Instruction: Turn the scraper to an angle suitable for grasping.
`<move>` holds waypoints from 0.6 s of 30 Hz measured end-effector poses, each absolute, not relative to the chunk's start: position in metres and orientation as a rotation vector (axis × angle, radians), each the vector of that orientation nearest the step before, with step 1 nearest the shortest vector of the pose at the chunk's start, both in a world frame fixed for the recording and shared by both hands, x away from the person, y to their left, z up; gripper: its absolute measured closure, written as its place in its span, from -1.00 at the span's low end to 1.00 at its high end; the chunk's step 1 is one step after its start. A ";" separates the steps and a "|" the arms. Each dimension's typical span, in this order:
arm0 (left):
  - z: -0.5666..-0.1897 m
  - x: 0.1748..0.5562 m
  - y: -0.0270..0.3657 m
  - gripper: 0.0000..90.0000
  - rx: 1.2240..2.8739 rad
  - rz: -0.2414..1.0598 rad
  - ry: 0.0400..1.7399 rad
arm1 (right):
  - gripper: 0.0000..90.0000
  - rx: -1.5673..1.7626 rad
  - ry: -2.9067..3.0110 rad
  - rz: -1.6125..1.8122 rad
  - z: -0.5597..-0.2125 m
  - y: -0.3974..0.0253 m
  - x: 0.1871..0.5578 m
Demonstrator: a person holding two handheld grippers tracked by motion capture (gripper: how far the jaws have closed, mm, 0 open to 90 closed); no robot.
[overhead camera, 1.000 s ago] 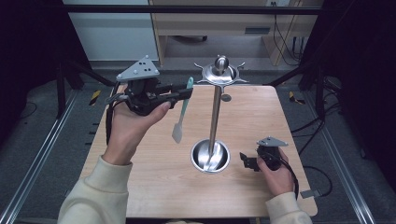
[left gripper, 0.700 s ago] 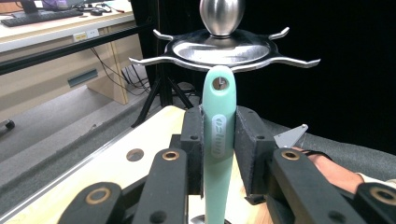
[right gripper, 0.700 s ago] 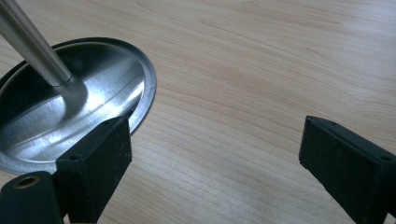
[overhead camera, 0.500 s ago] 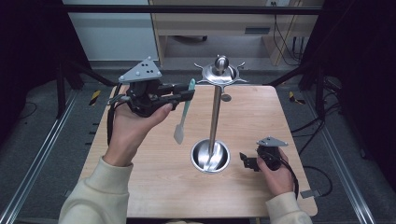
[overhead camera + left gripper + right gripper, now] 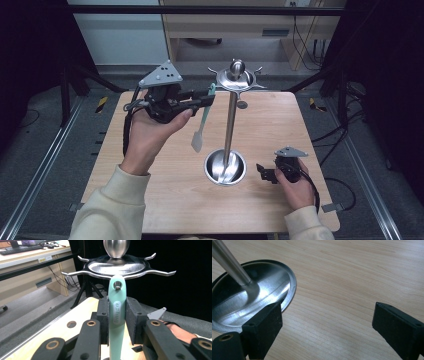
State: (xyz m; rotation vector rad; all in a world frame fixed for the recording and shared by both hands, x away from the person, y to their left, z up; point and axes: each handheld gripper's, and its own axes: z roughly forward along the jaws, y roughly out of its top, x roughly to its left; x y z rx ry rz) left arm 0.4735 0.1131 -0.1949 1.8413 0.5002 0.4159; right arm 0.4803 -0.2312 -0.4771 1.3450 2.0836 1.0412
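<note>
Item: mint spatula (image 5: 116, 315), clamped in your left gripper (image 5: 202, 100), hole near a stand hook (image 5: 160, 272). Right gripper (image 5: 325, 332) fingers wide on worktop (image 5: 150, 200). Next, likely: thread hole over hook.

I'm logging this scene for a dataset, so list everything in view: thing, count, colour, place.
Table: one, light wood, centre.
Utensil stand: one, silver steel; round base mid-table, hooked disc on top.
Spatula: one, mint green, hanging in the air left of the stand's pole, handle clamped.
Left gripper: one, black, raised beside the stand's top, shut on the spatula.
Right gripper: one, black, low over the table right of the base, open.
</note>
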 end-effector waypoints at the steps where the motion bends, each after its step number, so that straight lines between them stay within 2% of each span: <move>1: -0.195 0.474 0.112 0.65 1.842 0.419 0.499 | -0.79 1.345 2.084 1.041 -0.477 -0.231 0.480; 18: -0.202 0.474 0.102 0.64 1.817 0.457 0.491 | -0.79 1.347 2.080 1.036 -0.478 -0.232 0.481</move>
